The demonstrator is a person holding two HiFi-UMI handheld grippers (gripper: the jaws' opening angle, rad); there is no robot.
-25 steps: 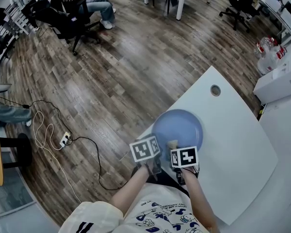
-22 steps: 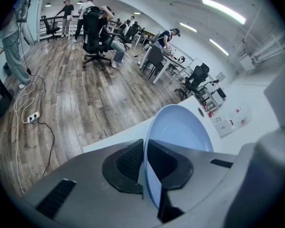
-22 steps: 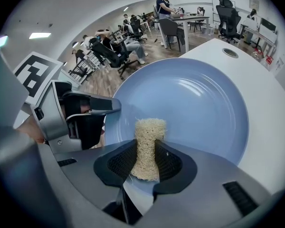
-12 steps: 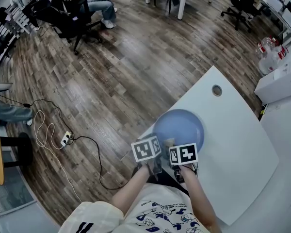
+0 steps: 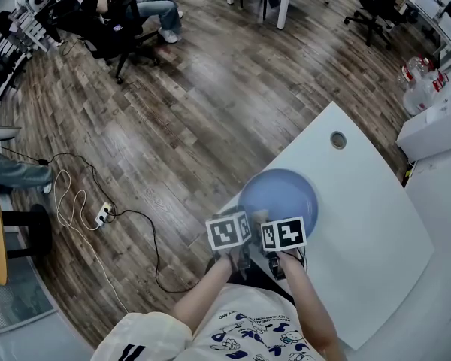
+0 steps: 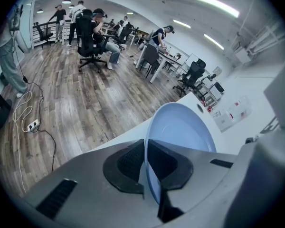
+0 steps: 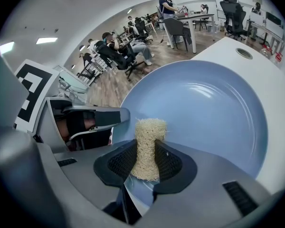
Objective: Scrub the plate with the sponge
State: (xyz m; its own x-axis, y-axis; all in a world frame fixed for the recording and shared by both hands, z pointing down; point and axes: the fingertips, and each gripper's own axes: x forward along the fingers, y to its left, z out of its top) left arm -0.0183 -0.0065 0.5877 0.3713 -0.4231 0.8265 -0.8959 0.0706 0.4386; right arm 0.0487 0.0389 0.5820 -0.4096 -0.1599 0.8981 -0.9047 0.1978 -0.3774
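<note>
Two grippers, 1 blue plate (image 5: 279,194), 1 sponge.

No legible writing anywhere. Only black-and-white square patterns on left marker cube (image 5: 227,232) and right marker cube (image 5: 284,234). Blue cartoon figs on shirt print (image 5: 248,337) behind both grippers, lettering too small to read. Red labels on bottles (image 5: 419,77) far off to right of right gripper, unreadable; bottle count unclear.

Left gripper (image 6: 146,161): clamped on plate rim, pads almost together w/ thin edge pinched between. Can't tell whether plate lies flat or is tipped.

Right gripper (image 7: 145,161): jaws partway apart, squeezed on beige fibrous sponge (image 7: 148,141). Sponge sticks out past pads, tip over plate's inner face near the rim; actual contact not clear. Just beside left gripper, which sits on its left.

In head view, cubes cover both sets of jaws, the sponge and plate's near rim. In left gripper view, plate's lower part cut off by gripper body.

White table (image 5: 361,224) under plate, w/ 1 round grommet (image 5: 338,139) beyond plate, ahead of both grippers. 1 power strip (image 5: 101,215) w/ cables on wood floor, well left of left gripper. Seated people far ahead, too small to count.
</note>
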